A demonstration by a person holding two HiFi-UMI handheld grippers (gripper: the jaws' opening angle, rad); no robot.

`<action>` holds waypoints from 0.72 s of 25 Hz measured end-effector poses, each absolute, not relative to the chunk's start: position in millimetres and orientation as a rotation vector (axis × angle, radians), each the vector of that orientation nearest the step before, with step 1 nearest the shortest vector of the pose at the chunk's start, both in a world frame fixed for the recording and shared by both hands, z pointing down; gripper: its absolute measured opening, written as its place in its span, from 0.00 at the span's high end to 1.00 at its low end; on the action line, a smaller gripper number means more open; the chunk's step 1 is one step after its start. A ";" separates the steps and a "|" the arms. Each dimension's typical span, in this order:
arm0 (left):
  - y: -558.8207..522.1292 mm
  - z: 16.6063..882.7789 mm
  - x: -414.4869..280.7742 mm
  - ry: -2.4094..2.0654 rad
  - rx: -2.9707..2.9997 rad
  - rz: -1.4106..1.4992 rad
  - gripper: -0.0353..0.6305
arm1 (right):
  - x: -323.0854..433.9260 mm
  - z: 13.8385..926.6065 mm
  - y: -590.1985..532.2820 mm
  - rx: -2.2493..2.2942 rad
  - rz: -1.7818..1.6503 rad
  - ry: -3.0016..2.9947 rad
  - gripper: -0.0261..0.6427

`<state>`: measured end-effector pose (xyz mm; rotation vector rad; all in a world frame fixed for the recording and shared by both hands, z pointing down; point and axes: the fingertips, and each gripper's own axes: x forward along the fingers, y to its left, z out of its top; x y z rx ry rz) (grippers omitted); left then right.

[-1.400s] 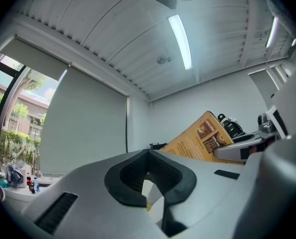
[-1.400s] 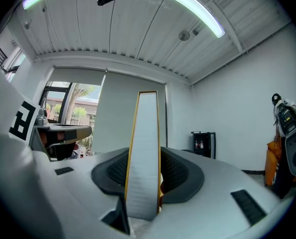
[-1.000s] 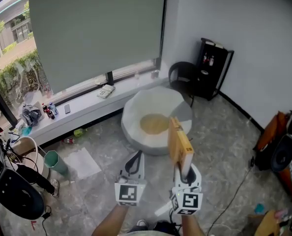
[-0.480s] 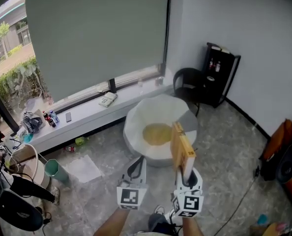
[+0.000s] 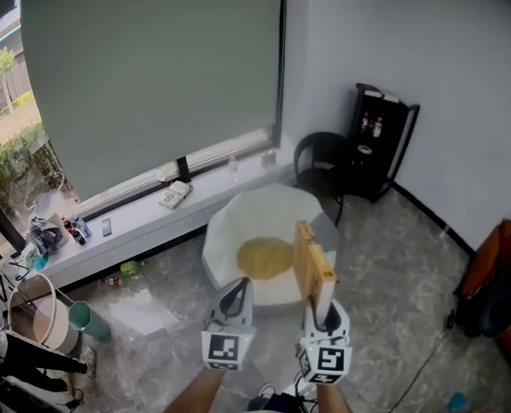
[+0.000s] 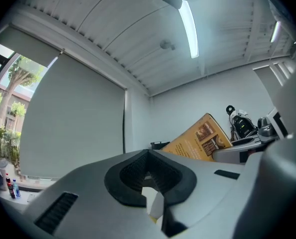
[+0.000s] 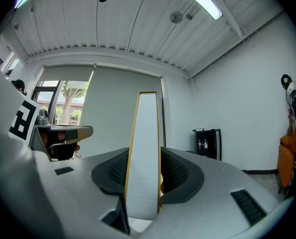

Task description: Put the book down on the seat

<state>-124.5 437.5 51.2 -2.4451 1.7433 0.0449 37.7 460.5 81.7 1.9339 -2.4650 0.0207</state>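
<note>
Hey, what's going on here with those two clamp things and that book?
A person holds a gripper in each hand. The right gripper is clamped on a yellow book and holds it upright on its edge. The left gripper carries nothing, and its jaws are together. Ahead on the floor sits a round white seat with a yellow cushion. The book is in the air and has not yet been set down on the seat.

The book is mustard yellow with white page edges; behind it the seat is white with a yellow centre, the floor mottled grey.
</note>
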 end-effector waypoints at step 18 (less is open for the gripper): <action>318.6 62.9 -88.5 1.755 -2.450 0.018 0.94 | 77.2 103.4 341.2 1.971 0.078 -2.467 0.74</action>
